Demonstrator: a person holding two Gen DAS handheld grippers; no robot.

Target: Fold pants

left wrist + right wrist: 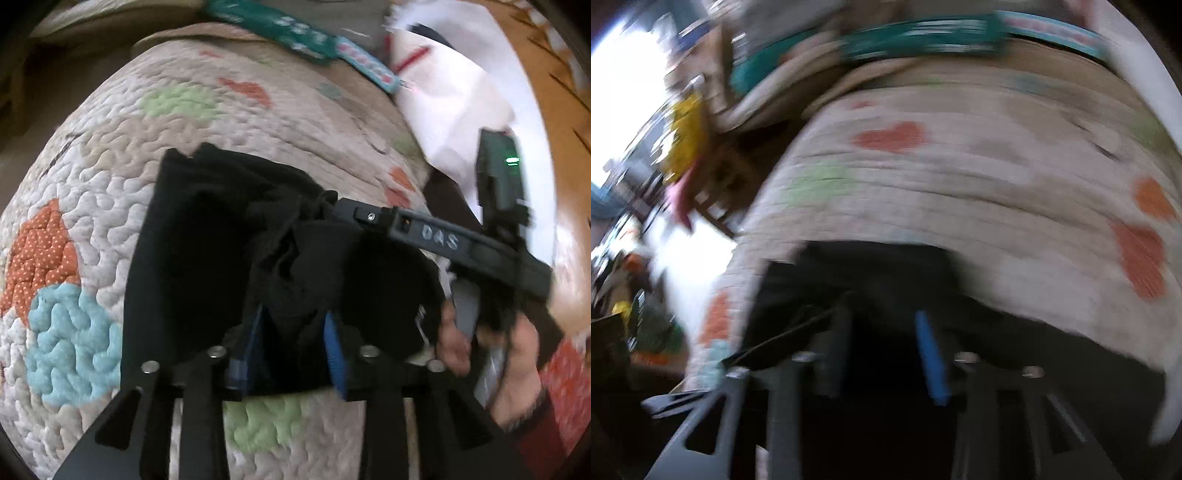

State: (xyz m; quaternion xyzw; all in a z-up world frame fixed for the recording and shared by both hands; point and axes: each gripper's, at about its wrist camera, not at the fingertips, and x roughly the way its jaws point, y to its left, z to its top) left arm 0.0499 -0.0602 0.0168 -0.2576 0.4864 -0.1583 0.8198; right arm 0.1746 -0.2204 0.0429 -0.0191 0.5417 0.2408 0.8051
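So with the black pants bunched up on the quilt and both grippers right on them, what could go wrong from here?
1. The black pants lie crumpled between the left gripper jaws, which stand apart; the cloth may slip or fold unevenly.
2. The right gripper reaches into the same bunch, so the two tools could snag or knock together.
3. The right wrist view is badly blurred, so whether the right gripper holds any cloth is unclear; a fold could start with one side loose on the quilt.
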